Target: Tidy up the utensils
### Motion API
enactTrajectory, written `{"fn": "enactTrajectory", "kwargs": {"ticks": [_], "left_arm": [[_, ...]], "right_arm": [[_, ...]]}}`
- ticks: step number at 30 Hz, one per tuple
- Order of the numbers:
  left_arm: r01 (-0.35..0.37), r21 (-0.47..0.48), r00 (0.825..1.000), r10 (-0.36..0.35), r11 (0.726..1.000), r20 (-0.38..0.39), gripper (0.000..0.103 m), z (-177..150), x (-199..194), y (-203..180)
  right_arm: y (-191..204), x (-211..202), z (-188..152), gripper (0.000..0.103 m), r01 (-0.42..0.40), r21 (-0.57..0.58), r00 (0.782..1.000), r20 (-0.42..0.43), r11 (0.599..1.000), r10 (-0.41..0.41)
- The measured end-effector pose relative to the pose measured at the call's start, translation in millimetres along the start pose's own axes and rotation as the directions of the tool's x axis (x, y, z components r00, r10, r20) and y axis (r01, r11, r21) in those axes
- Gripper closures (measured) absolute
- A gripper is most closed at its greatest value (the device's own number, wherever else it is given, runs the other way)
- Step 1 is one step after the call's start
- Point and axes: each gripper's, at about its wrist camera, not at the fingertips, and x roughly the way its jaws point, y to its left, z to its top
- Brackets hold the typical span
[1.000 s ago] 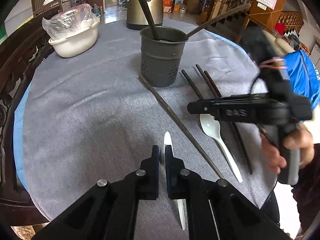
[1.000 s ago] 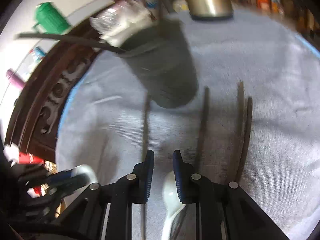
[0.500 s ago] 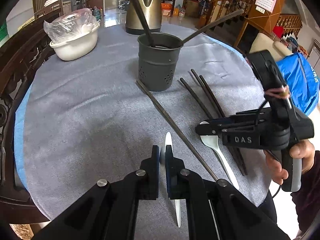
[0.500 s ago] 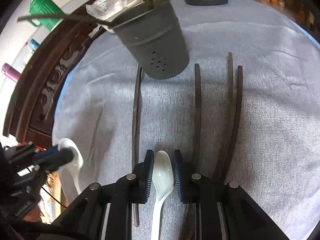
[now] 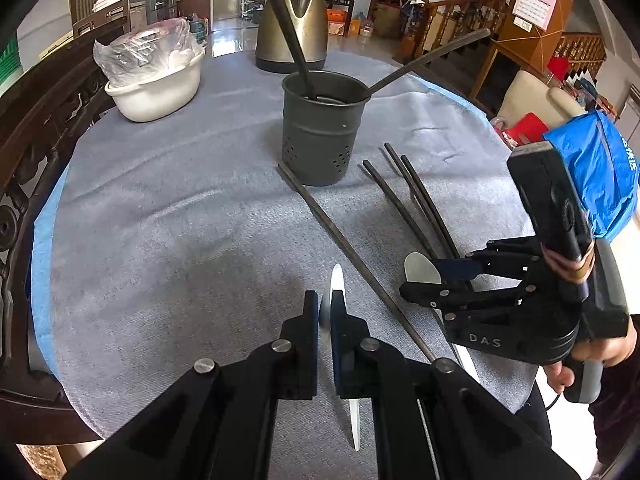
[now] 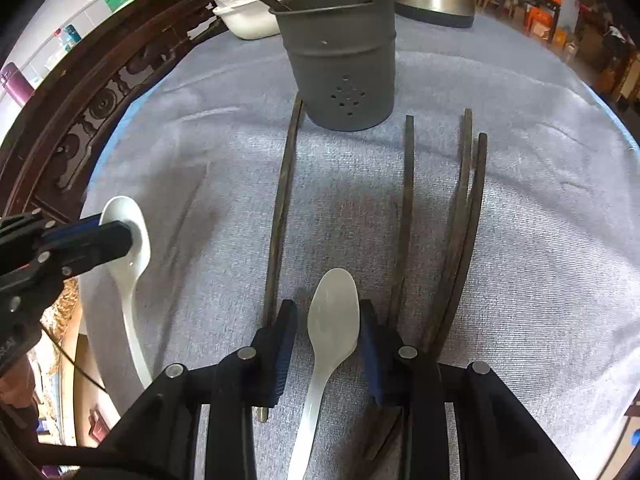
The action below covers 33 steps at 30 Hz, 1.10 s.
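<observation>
Two spoons: left claw (image 5: pixel 325 312) clamps one (image 5: pixel 337 280); right claw (image 6: pixel 328 320), jaws just widened, straddles other (image 6: pixel 334 312), only right view shows gap.

4 chopsticks (image 6: pixel 406 208) lie on the cloth (image 6: pixel 540 240) before the holder (image 6: pixel 340 60); kettle (image 5: pixel 294 20) behind it.

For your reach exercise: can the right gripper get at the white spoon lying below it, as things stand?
Probably yes. The right gripper has just been opening, its fingers straddle the spoon bowl without pressing it, and nothing covers it. The chopsticks alongside crowd the fingers slightly.
</observation>
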Motion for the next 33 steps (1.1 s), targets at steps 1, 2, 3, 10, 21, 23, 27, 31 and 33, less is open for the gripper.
{"fn": "enactTrajectory", "kwargs": {"ticks": [1, 2, 3, 10, 21, 23, 27, 31, 33], "left_arm": [[0.001, -0.004, 1.0, -0.001, 1.0, 0.004, 0.097, 0.1, -1.5, 0.9], [0.003, -0.007, 1.0, -0.003, 1.0, 0.008, 0.097, 0.6, -2.9, 2.0], [0.006, -0.01, 1.0, -0.005, 1.0, 0.013, 0.097, 1.1, -4.9, 3.0], [0.009, -0.022, 0.996, -0.007, 1.0, 0.091, 0.097, 10.8, -23.7, 6.5], [0.01, -0.063, 0.946, 0.011, 0.998, 0.324, 0.097, 54.5, -76.8, 13.7], [0.018, -0.079, 0.925, 0.013, 0.997, 0.379, 0.097, 69.3, -89.8, 16.3], [0.003, -0.091, 0.872, 0.042, 0.996, 0.488, 0.097, 99.0, -116.0, 23.5], [0.034, -0.164, 0.815, 0.068, 0.986, 0.576, 0.098, 129.9, -129.9, 35.0], [0.032, -0.19, 0.793, 0.091, 0.981, 0.603, 0.098, 140.1, -128.0, 34.0]], "right_arm": [[2.5, 0.3, 0.0, 0.07, 0.023, -0.018, 1.0, 0.007, 1.0, -0.023], [7.1, 1.4, -0.3, 0.077, 0.055, -0.047, 0.998, 0.015, 0.997, -0.055], [11.3, 2.7, -0.8, 0.081, 0.091, -0.073, 0.996, 0.021, 0.993, -0.09], [-7.0, -11.2, 5.1, 0.093, 0.064, -0.002, 0.994, 0.088, 0.998, -0.064], [-25.7, -90.2, 37.4, 0.093, -0.25, 0.066, 0.862, 0.469, 0.966, 0.191], [-25.9, -106.8, 50.2, 0.093, -0.277, 0.067, 0.805, 0.56, 0.958, 0.194], [-22.4, -127.7, 73.2, 0.093, -0.291, 0.074, 0.717, 0.677, 0.954, 0.166], [-18.7, -134.0, 108.9, 0.093, -0.244, 0.131, 0.662, 0.746, 0.961, 0.066], [-18.1, -130.4, 125.7, 0.093, -0.199, 0.172, 0.643, 0.766, 0.965, -0.004]]}}
